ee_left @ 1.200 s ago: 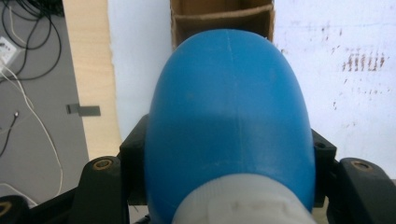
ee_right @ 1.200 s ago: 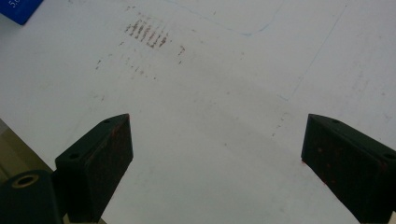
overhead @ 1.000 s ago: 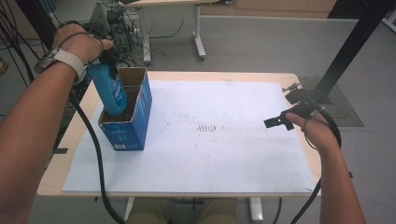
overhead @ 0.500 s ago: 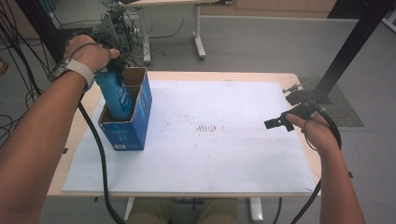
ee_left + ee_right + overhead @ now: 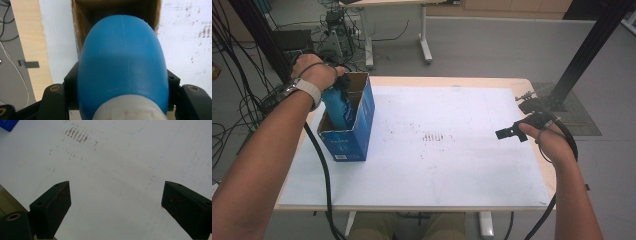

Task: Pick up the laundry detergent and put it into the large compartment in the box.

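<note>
The left gripper [image 5: 343, 84] holds the blue bottle [image 5: 338, 107], clamped, partly inside the box [image 5: 354, 135]; probably not yet at bottom. The right gripper [image 5: 115, 202] waits wide open, empty.

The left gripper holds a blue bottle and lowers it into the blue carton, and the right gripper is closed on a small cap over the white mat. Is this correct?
Not quite. The right gripper is open and holds nothing; the right gripper view shows its jaws wide apart over the bare white mat. The rest stands: the left gripper grips the blue bottle partly inside the blue carton.
</note>
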Motion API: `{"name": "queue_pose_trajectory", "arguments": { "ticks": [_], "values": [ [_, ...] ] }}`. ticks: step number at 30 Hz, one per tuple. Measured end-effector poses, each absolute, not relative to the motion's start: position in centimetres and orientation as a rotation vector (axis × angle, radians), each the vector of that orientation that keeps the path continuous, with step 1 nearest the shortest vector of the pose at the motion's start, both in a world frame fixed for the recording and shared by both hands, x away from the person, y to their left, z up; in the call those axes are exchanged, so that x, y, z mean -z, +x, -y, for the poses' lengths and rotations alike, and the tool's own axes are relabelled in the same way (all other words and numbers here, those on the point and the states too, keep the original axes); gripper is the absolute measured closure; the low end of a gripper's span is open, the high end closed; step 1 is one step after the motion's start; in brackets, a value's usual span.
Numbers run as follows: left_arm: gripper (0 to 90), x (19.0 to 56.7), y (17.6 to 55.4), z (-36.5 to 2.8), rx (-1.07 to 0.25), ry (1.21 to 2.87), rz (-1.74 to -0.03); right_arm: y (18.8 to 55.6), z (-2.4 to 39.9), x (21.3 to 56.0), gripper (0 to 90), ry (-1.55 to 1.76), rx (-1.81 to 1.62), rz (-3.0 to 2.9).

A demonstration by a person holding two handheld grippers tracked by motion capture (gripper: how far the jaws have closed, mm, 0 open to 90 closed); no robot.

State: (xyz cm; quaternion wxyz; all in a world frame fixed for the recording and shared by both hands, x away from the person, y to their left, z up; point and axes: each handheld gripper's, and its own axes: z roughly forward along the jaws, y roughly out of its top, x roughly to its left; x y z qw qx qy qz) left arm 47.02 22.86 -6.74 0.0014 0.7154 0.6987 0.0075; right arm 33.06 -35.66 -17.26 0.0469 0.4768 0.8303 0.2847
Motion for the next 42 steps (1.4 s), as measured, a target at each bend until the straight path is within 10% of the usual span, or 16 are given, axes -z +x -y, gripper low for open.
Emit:
{"name": "queue_pose_trajectory", "arguments": {
  "ticks": [42],
  "values": [
    [38.2,14.3,47.9,-22.7,0.004,2.316,-2.176,33.5,35.4,18.3,8.8,1.472,-0.86,-2.547]
  ]
}}
